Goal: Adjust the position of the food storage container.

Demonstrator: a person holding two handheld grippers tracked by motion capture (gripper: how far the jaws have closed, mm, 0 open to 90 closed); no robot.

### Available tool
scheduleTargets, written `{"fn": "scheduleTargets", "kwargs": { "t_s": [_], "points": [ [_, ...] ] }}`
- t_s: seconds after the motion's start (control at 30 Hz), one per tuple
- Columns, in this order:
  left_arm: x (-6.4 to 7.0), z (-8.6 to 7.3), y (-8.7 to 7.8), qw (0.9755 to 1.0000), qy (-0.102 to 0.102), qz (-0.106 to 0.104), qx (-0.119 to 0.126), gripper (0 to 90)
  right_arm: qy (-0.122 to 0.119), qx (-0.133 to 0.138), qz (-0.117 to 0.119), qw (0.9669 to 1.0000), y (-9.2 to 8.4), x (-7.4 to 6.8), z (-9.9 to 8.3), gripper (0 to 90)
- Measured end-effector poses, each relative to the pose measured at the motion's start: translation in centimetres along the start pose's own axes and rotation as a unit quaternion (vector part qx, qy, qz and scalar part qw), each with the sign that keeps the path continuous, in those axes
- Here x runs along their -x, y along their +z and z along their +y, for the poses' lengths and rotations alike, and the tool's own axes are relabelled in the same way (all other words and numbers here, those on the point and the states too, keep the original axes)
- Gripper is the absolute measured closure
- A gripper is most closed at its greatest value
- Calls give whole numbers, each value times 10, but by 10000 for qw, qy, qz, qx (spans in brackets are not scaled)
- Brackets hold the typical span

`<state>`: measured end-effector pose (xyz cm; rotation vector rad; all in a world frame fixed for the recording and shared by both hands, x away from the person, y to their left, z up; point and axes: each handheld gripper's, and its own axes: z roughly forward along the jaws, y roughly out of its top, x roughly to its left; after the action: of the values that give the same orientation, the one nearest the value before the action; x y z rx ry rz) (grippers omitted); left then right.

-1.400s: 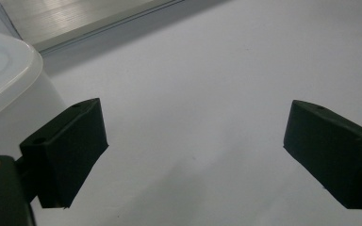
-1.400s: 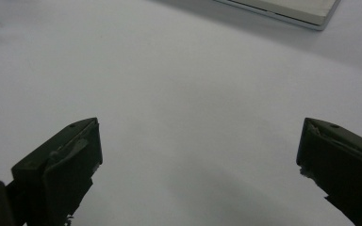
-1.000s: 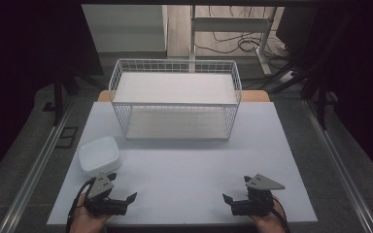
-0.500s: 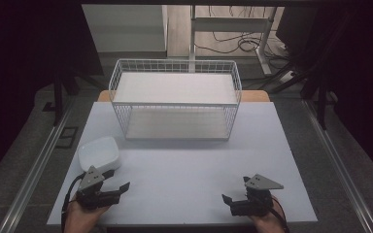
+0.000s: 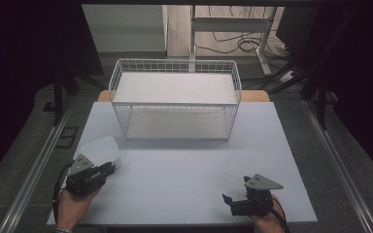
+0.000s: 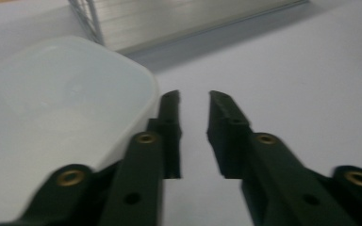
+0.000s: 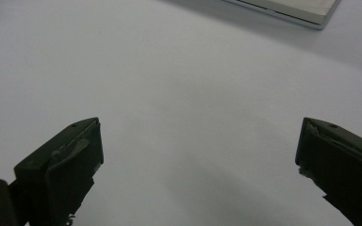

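A white plastic container [image 5: 98,149] sits on the left of the white table [image 5: 184,165]. My left gripper [image 5: 106,169] is right at the container's near right corner. In the left gripper view its jaws [image 6: 193,101] are open by a narrow gap with nothing between them, and the left jaw runs along the outside of the container [image 6: 61,99] wall. My right gripper [image 5: 229,204] rests near the table's front right. It stands wide open over bare table [image 7: 198,136].
A white wire rack [image 5: 175,104] with two shelves stands at the back middle of the table; its base shows in the left gripper view [image 6: 169,19] and the right gripper view [image 7: 292,9]. Metal rails run along the floor on both sides.
My left gripper has moved left and forward, up to the container's corner, and its jaws have narrowed. The right gripper has barely moved.
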<state>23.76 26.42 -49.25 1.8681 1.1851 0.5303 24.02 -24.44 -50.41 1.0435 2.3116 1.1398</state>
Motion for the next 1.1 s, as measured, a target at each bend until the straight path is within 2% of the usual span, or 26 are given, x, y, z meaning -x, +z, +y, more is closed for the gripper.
{"fn": "scheduleTargets", "kwargs": {
  "t_s": [0.07,0.2,0.23,0.27,0.5,0.57,0.6,0.63,0.67,0.7,0.73,0.77,0.83,0.93,0.97,1.1],
  "points": [
    [-9,4,1,10000,-41,62,-3,899,-26,-14,-11,10000,0,0,0,18],
    [-29,8,0,9994,-205,266,19,900,-66,-36,-14,10000,0,0,1,21],
    [-29,8,0,9994,-205,266,19,900,-77,-46,-14,10000,0,0,1,22],
    [-38,8,-2,9986,-299,424,86,900,-85,-54,-14,9999,0,-1,1,22],
    [-72,6,-8,9934,-514,1009,158,900,-108,-74,-26,9999,0,-1,1,23],
    [-82,3,-9,9920,-572,1117,148,900,-128,-89,-40,9999,0,-1,1,23],
    [-82,3,-9,9920,-572,1117,148,900,-135,-93,-45,9999,0,-2,1,23],
    [-92,-1,-10,9906,-734,1138,201,900,-139,-87,-59,9998,0,-2,1,23],
    [-92,-1,-10,9906,-734,1138,201,900,-157,-89,-70,9998,0,-2,1,23],
    [-102,-6,-11,9883,-878,1234,200,900,-167,-87,-73,9998,1,-2,1,23],
    [-102,-6,-11,9883,-878,1234,200,900,-167,-87,-73,9998,1,-2,1,23],
    [-109,-10,-9,9860,-923,1381,149,900,-196,-104,-81,9997,1,-2,0,23],
    [-115,-14,-5,9837,-1010,1482,92,900,-195,-106,-75,9997,2,-3,0,23],
    [-119,-17,1,9825,-1029,1550,-28,900,-217,-105,-83,9997,2,-3,0,22],
    [-122,-20,9,9814,-1049,1602,-152,900,-220,-100,-76,9997,2,-3,0,23],
    [-124,-20,20,9820,-1038,1548,-305,900,-232,-126,-79,9996,3,-3,0,23]
  ]
}}
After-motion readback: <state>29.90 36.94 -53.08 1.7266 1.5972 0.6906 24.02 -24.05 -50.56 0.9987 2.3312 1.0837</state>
